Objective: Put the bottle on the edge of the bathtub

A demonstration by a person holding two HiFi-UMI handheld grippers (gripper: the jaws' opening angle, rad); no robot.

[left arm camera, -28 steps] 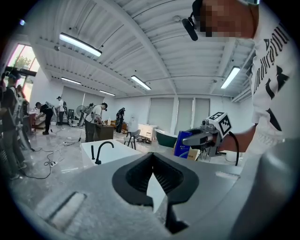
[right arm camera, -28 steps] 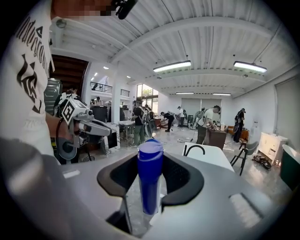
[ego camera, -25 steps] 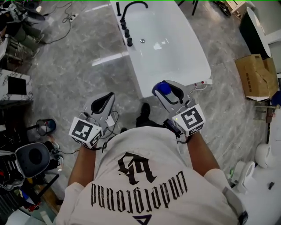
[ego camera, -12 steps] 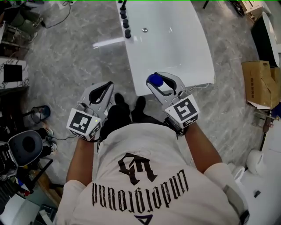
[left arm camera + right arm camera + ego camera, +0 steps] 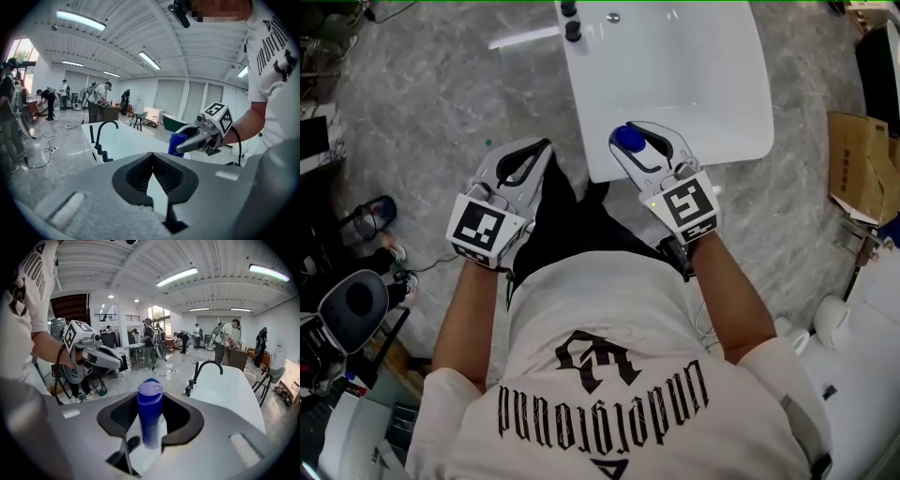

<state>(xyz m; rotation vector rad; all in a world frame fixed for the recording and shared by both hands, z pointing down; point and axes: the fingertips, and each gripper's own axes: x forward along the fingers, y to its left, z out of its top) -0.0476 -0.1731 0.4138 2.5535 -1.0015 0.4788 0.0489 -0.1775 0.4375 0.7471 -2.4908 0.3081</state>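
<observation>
My right gripper (image 5: 643, 141) is shut on a blue bottle (image 5: 628, 139) with a paler blue cap, held upright between the jaws (image 5: 150, 418). In the head view the bottle hangs over the near end of the white bathtub (image 5: 675, 84), just inside its rim. My left gripper (image 5: 542, 148) is shut with nothing in it, its tips meeting (image 5: 151, 157). It hovers over the grey floor, left of the tub's near corner. From the left gripper view, the bottle (image 5: 177, 143) and right gripper (image 5: 187, 143) show to the right.
A black faucet (image 5: 206, 366) and knobs stand on the tub's far left rim (image 5: 573, 30). A cardboard box (image 5: 858, 164) lies on the floor to the right, with white fixtures (image 5: 862, 347) nearer. Dark equipment (image 5: 356, 305) stands at the left. Several people work far back.
Both grippers have moved forward and down toward the tub's near end. The bottle, earlier short of the rim, now hangs over the tub's near edge.
</observation>
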